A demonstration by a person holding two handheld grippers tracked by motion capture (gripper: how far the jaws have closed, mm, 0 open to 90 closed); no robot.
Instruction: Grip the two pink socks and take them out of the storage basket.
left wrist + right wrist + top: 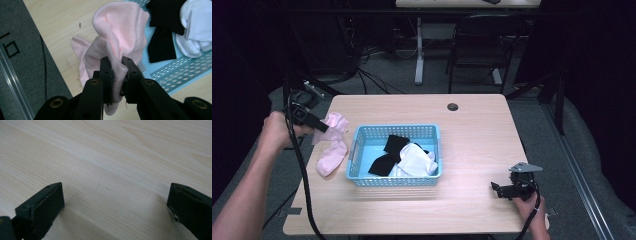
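My left gripper (323, 128) (117, 65) is shut on a pink sock (335, 127) (120, 37), which hangs bunched from its jaws at the table's left edge, just left of the blue basket (357, 175) (175, 72). A second pink sock (332, 159) (78, 47) lies flat on the table below it. Inside the basket lie black socks (387, 155) (165, 27) and white socks (417, 161) (197, 27). My right gripper (498, 190) (115, 202) rests low over bare wood at the front right, jaws wide apart with nothing between them.
The light wooden table (477, 135) has a round cable hole (453, 106) near its far edge. Grey carpet (22, 57) lies past the left edge. A chair (482, 45) and a desk leg (419, 50) stand behind the table.
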